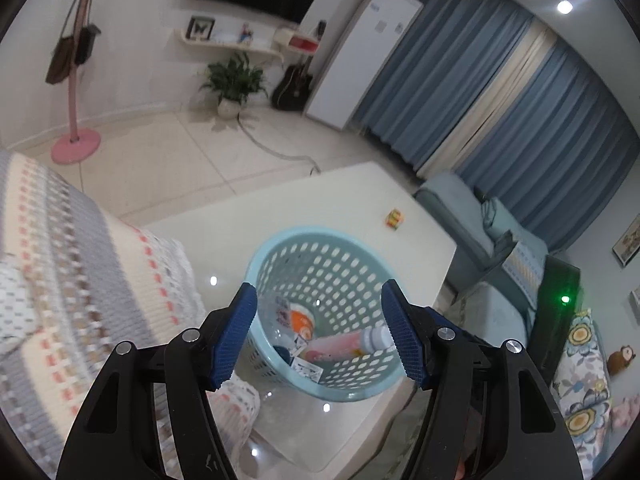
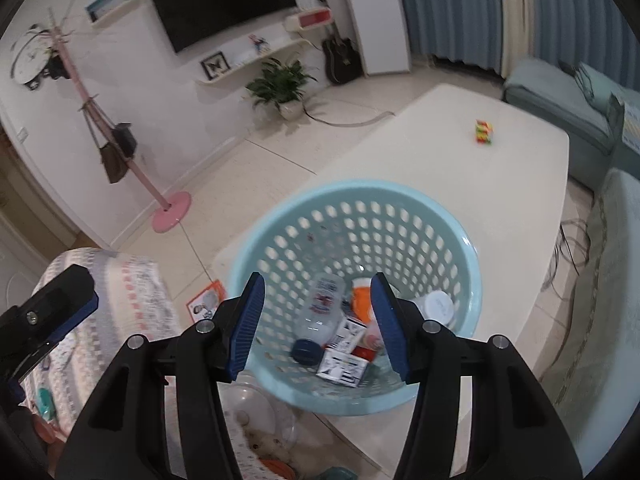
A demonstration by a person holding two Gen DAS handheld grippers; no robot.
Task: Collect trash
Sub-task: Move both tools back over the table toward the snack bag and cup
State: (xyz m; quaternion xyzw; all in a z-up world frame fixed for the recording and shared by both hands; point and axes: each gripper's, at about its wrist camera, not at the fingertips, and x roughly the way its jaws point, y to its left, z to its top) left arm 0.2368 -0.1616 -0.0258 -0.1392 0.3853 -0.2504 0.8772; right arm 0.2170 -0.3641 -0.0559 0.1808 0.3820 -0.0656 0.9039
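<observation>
While both tilt down over the light-blue basket at lower centre, the left gripper and right gripper gape empty; trash lies inside it.

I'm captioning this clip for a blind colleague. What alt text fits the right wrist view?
An open right gripper hovers empty above a light blue perforated basket holding trash: small cartons, a clear bottle and a dark cap. The basket stands on a cream table, where a small colourful item sits apart.
</observation>
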